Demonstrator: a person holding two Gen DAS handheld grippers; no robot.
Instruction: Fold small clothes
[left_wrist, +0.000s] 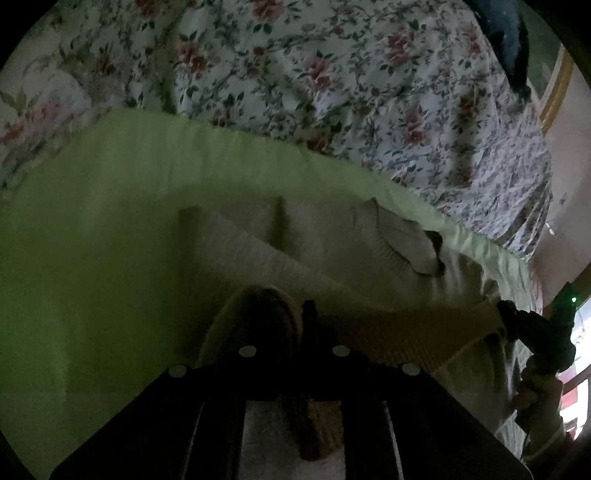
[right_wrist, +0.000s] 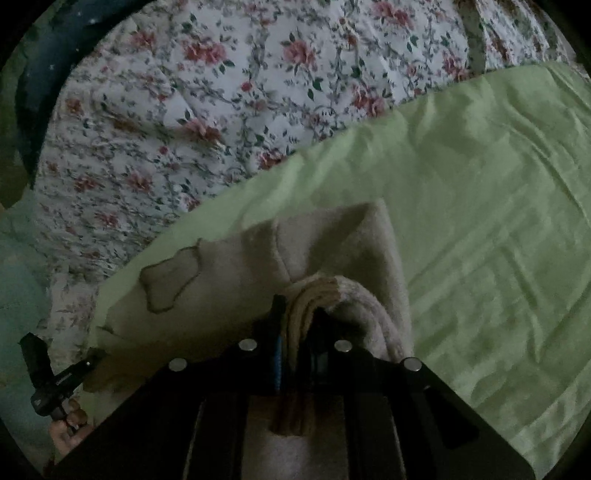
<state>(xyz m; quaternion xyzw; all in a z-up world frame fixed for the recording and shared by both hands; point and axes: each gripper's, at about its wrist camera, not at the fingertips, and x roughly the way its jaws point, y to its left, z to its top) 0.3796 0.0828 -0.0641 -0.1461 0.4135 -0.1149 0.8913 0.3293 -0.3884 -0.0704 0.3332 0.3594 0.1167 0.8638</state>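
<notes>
Left claw is being kept nearly closed, its jaws pinching a bunched hem of the cream sweater. Right claw is likewise being held almost closed on folded layers of the same hem. The sweater is being held over the green sheet, near the flowered bedspread.

Each wrist view is taken from just behind its tool, angled downward, close above the bed. The green sheet and cream garment are shared by both views.
</notes>
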